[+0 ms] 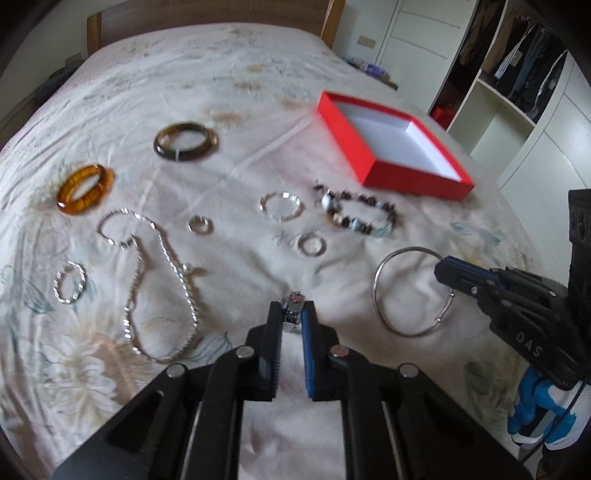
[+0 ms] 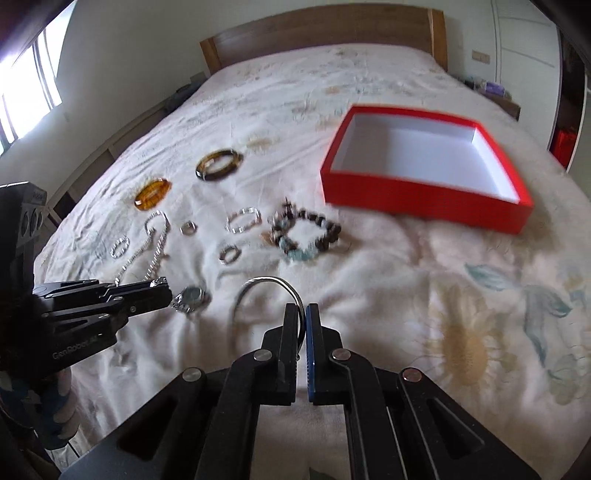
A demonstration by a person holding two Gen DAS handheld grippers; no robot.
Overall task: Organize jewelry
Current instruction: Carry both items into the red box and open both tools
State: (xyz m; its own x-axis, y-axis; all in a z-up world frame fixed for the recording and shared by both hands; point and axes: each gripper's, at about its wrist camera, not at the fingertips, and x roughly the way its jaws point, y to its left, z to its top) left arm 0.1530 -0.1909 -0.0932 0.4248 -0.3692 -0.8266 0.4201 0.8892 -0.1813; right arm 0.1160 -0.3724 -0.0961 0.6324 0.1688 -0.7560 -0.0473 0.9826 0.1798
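My left gripper (image 1: pixel 292 314) is shut on a silver wristwatch (image 1: pixel 293 301), which also shows in the right wrist view (image 2: pixel 190 298) at the left gripper's tip (image 2: pixel 162 291). My right gripper (image 2: pixel 302 315) is shut on a thin silver bangle (image 2: pixel 269 291); the bangle (image 1: pixel 406 291) and right gripper (image 1: pixel 448 271) also show in the left wrist view. An empty red box (image 1: pixel 397 147) with a white inside lies on the bed, also seen in the right wrist view (image 2: pixel 424 166). A silver chain necklace (image 1: pixel 162 280) lies to the left.
On the floral bedspread (image 2: pixel 443 295) lie an amber bangle (image 1: pixel 85 188), a dark brown bangle (image 1: pixel 184 142), a beaded bracelet (image 1: pixel 364 216), a clear bracelet (image 1: pixel 280 206), and several small silver rings (image 1: pixel 312 243). A wooden headboard (image 2: pixel 321 33) stands at the far end, wardrobes (image 1: pixel 517 74) at right.
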